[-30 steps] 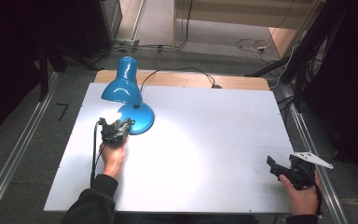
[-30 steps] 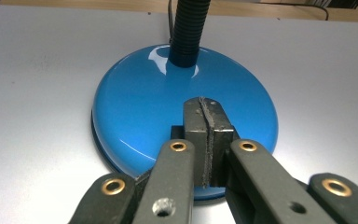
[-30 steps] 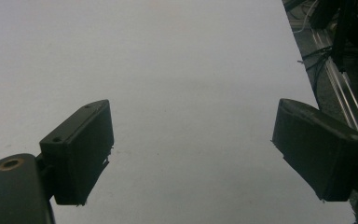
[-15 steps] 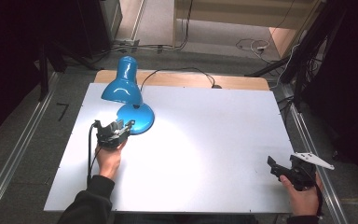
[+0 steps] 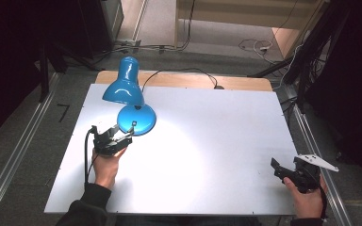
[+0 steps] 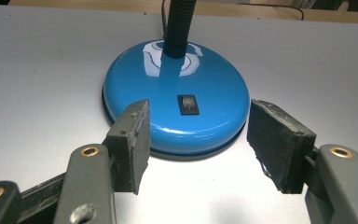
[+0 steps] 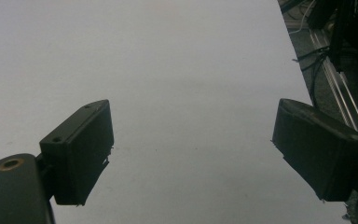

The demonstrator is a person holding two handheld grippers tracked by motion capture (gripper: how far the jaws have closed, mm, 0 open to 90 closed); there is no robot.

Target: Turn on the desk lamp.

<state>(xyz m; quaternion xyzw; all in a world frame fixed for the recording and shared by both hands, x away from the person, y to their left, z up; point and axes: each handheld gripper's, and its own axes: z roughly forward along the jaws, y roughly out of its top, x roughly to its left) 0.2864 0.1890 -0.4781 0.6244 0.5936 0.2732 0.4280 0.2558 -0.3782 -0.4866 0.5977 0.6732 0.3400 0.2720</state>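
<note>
Desk lamp (image 5: pixel 128 101): blue; stands upright at the far left of the white table (image 5: pixel 217 141); lit, casting a bright pool on the tabletop
Lamp base (image 6: pixel 177 105): round, glossy dome; flat on the table; black rocker switch (image 6: pixel 188 104) on its near slope, facing the left gripper
Lamp neck (image 6: pixel 177 23): black, ribbed; rises from the middle of the base
Lamp shade (image 5: pixel 124 87): long axis tilted from the vertical; narrow end up and away from the person, wide mouth facing down and toward them; hangs just behind the base in the high view
Left gripper (image 6: pixel 198 140): just in front of the base, pointing at it; jaws have just been opening; pads spread to either side of the near rim, not pressing it; nothing pinched
Right gripper (image 5: pixel 283 170): near the table's right front corner, well apart from the lamp; jaws spread wide over bare tabletop; nothing between them
Cord (image 5: pixel 179 73): black; runs from the lamp across the wooden strip at the far edge
</note>
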